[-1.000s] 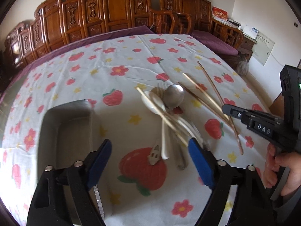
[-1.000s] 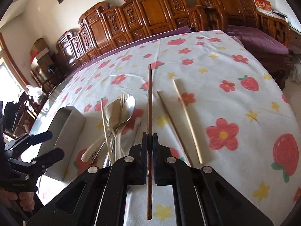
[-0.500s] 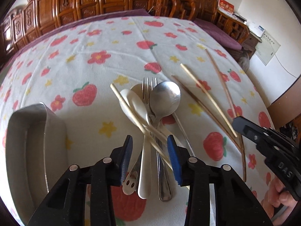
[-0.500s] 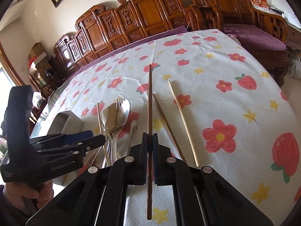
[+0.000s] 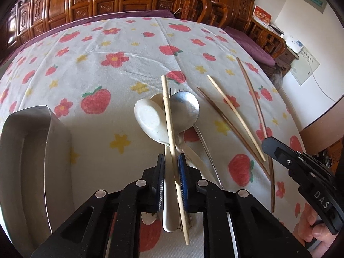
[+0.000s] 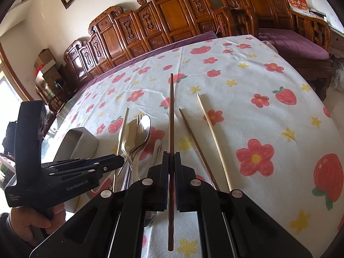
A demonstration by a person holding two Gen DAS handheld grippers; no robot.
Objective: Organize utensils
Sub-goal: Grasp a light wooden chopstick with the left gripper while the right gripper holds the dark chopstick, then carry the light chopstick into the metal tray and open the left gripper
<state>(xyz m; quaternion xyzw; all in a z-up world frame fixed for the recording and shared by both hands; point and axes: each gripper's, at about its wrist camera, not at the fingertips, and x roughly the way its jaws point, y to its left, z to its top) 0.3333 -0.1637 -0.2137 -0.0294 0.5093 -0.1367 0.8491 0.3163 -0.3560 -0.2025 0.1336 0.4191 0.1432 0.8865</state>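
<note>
Clamping: left gripper [image 5: 171, 161], jaws just closed, pinches the pale chopstick [image 5: 168, 116] over the spoon pile [image 5: 150, 118]; right gripper [image 6: 171, 159] grips a dark chopstick [image 6: 171, 111].

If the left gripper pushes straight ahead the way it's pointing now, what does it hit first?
Probably the white spoon in the utensil pile, just ahead of the left gripper, whose jaws have just been closing on the pale chopstick. Depth is uncertain; the tablecloth lies right beneath.

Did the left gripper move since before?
Yes. The left gripper came down toward the spoon pile, its jaws closing around the pale chopstick.
</note>
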